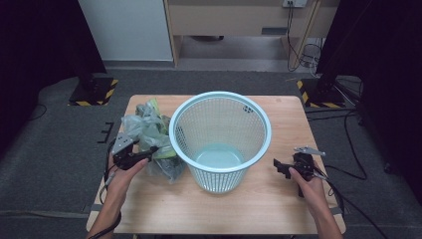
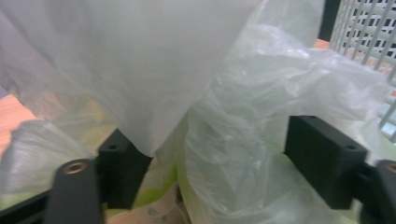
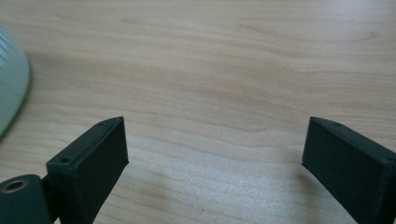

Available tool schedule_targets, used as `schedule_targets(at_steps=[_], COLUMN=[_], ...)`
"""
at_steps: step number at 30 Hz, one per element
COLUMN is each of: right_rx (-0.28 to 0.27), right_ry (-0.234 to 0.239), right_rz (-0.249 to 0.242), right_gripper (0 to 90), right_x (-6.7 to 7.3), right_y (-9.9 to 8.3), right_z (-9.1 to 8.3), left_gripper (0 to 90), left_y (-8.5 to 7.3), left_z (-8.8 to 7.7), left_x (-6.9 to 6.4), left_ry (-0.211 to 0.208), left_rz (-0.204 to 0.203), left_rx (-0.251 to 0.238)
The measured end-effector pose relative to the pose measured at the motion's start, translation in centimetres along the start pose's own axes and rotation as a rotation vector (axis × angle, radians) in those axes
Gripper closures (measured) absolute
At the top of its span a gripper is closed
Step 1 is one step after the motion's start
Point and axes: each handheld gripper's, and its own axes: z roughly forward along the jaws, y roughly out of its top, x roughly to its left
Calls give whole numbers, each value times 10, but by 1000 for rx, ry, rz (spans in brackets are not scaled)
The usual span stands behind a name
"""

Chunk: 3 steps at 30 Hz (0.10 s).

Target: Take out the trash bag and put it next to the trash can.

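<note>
Plastic bag stuff going on here, so my read is that the job is lining the bin. Crumpled translucent bag [image 1: 149, 130] sits on the left side of the wooden table [image 1: 278, 209], touching the left wall of the pale blue mesh basket [image 1: 220, 137], with something yellow-green showing through the film. The basket stands upright in the middle and looks totally bare inside, just its solid bottom visible.

Left gripper [image 1: 151, 153] is pushed right into the near side of the bag. In the left gripper view the film [image 2: 243, 107] bulges between the 2 jaws, but they stand wide apart and the pads don't pinch it, so I'd call it let go, not grabbing. A loose sheet of the plastic hangs over one jaw.

Right gripper [image 1: 281, 167] is over on the right, well apart from the bag and near the basket's base. Its jaws are spread wide over bare wood with nothing between them.

Progress-wise, I'd say basically nothing is done yet. The bag isn't unfolded, isn't lifted and isn't in the basket. Still left: get a proper grip on the film, open it up with both tongs, drop it in and stretch it over the rim [image 1: 219, 95].
</note>
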Motion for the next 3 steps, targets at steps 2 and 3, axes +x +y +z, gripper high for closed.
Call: schedule_targets(at_steps=[2,3], right_rx=[22,29], right_ry=[-10,-18], right_rz=[-7,-26], right_gripper=[70,65], right_x=[2,2], right_y=[-3,-5], right_z=[5,7], left_gripper=[185,168], left_y=[-2,-2], left_z=[0,0], left_x=[0,0], left_ry=[6,10], left_rz=[-9,-9], left_rx=[2,1])
